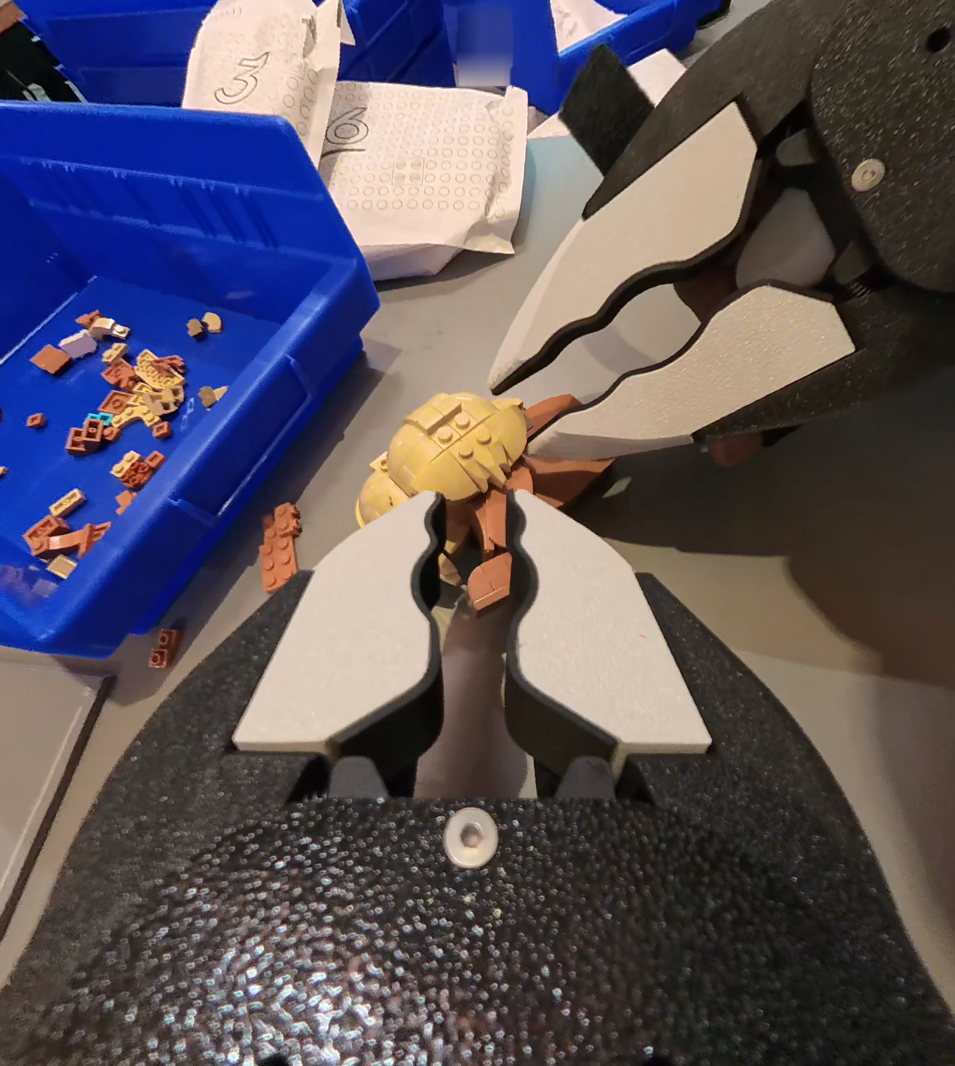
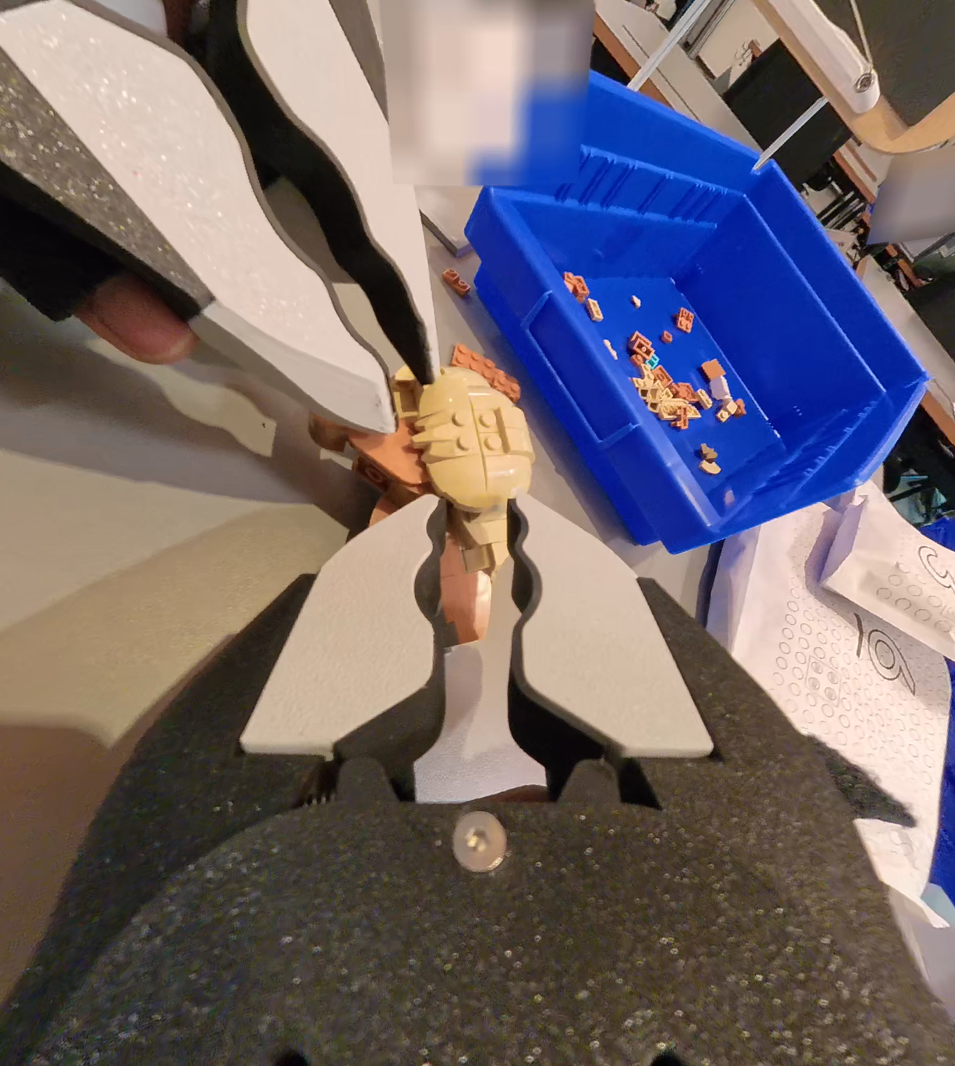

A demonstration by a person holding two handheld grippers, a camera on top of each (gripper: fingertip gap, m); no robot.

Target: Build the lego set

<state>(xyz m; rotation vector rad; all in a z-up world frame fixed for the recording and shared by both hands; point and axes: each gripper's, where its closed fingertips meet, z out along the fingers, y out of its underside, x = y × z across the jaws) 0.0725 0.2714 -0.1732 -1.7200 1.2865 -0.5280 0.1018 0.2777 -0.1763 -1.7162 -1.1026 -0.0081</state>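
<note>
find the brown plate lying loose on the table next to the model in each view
Left wrist view: the brown plate lies left of centre, just left of the model, between it and the blue bin.
Right wrist view: the plate sits above centre, behind the model, partly hidden by it.
Shared landmark: the blue bin holding loose bricks, close by the plate in both.
</note>
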